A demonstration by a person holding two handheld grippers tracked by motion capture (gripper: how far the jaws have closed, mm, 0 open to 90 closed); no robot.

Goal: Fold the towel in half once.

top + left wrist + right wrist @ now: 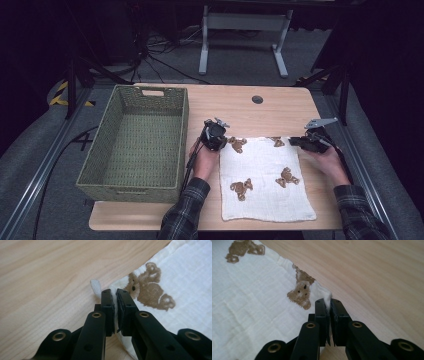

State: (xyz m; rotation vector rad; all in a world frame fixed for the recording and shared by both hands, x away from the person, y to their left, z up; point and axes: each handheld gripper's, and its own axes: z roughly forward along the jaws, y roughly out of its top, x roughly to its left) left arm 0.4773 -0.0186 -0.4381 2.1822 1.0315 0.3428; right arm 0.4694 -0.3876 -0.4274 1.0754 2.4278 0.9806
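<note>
table (280,107): pale wood grain, smooth and flat.
basket (116,172): green woven rectangle with tall walls, left of the cloth; a lifted cloth could drag on its rim.
cloth (265,187): thin white crinkled muslin with brown bear prints, flat on the table's right half.
left gripper (115,298): pinching the far left corner; only a sliver is caught, so it may slip out.
right gripper (329,307): pinching the far right corner; uneven pulling could skew any fold.

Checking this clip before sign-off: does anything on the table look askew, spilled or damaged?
Nothing stands out. The white bear-print cloth lies flat and unsoiled beside the empty woven basket. The left gripper and the right gripper each pinch a far corner of it.
</note>
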